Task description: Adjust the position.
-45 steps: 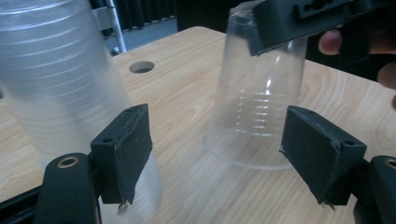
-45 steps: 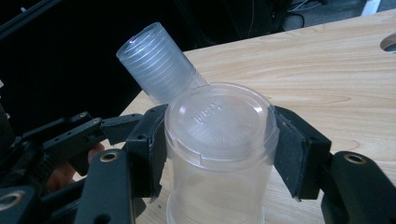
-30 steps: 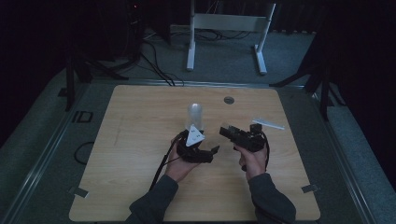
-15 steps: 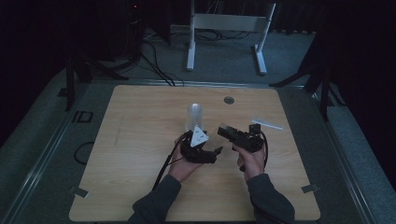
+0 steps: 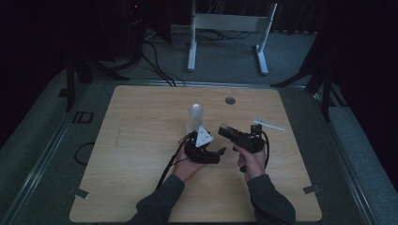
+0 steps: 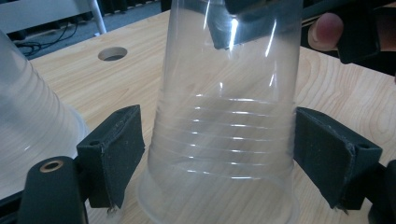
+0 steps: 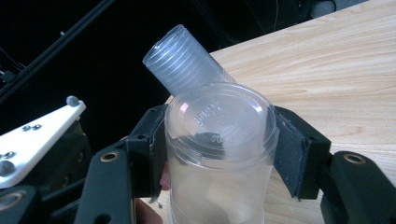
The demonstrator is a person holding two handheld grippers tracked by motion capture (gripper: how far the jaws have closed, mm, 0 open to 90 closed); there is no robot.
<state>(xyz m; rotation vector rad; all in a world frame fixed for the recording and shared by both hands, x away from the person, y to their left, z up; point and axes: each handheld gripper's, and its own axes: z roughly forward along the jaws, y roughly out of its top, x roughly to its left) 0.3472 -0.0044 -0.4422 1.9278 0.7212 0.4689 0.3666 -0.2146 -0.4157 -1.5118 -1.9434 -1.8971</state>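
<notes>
I am holding a clear plastic cup (image 7: pixel 219 154), upside down, with my right tongs (image 7: pixel 217 149) clamped on its sides near the closed base. My left tongs (image 6: pixel 219 158) are standing apart around the same cup (image 6: pixel 224 121) near its rim, pads just clear of the wall at nine and three o'clock. I judge a gentle, even squeeze best, since thin plastic buckles. A stack of cups (image 5: pixel 195 117) is standing on the surface (image 5: pixel 141 140) at twelve o'clock from both tongs.

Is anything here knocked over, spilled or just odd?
Nothing spilled or broken. The clear cup in the right gripper is upside down, base up, as is the stack of cups on the table. A thin white strip lies loose nearby.
</notes>
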